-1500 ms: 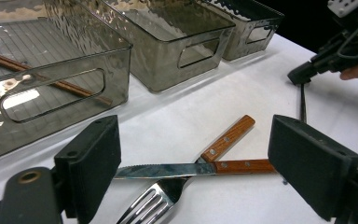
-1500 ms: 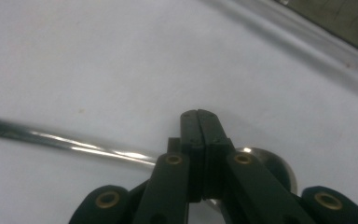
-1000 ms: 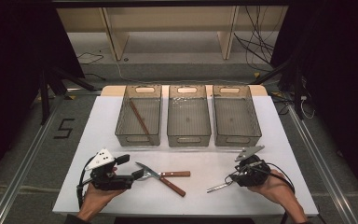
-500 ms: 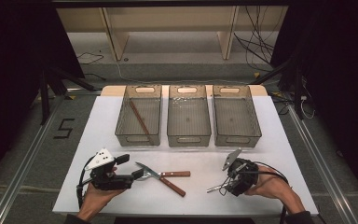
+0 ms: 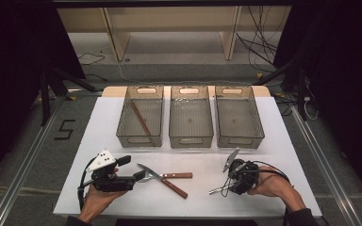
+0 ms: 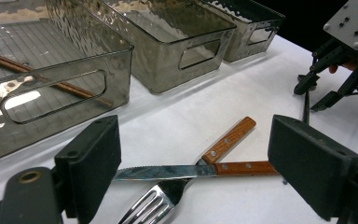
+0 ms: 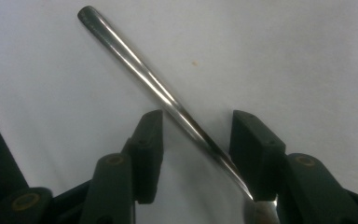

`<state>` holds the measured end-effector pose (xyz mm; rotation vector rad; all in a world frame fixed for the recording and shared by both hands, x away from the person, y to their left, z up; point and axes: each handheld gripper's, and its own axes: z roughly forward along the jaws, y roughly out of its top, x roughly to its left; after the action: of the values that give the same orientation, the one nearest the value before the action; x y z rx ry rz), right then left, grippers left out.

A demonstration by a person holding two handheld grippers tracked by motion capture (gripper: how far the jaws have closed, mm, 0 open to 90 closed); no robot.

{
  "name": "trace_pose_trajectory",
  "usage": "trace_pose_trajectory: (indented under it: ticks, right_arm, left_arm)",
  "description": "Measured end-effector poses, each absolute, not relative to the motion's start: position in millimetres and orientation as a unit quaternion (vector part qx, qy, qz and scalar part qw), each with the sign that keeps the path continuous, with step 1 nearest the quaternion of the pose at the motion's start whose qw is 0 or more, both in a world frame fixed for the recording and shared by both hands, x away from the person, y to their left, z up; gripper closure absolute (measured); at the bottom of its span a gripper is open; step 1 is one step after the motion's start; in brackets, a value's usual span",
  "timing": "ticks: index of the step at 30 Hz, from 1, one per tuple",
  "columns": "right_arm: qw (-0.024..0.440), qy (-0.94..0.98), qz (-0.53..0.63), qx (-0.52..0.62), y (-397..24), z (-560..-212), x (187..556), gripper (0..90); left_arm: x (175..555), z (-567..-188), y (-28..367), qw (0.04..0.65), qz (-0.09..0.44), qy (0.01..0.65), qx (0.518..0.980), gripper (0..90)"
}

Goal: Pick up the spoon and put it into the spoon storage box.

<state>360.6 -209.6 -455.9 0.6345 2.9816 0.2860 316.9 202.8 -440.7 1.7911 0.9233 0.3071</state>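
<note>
The right gripper straddles a steel spoon handle lying on the counter, right of the crossed knife and fork. Its fingers have just been closing yet stand clear; centre them before pinching. The spoon's bowl is cut off. The left gripper hovers spread over the knife.

Left tongs held low at seven o'clock, pointing toward three, jaws wide apart. Right tongs at five o'clock, tipped downward, jaws just closing, partly apart, pads not yet pressing.
</note>
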Motion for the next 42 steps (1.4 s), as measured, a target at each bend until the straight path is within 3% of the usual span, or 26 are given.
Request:
trace_pose_trajectory:
  ticks: [30, 42]
  right_arm:
    - [0.025, 0.989, 0.051, 0.139, -194, -453, 356, 83.2]
    - [0.035, 0.989, 0.063, 0.129, -194, -451, 355, 85.8]
  left_arm:
    - [317, -441, 202, 0.522, 0.128, 0.385, 0.75, 17.1]
    - [317, -441, 202, 0.523, 0.127, 0.387, 0.748, 17.0]
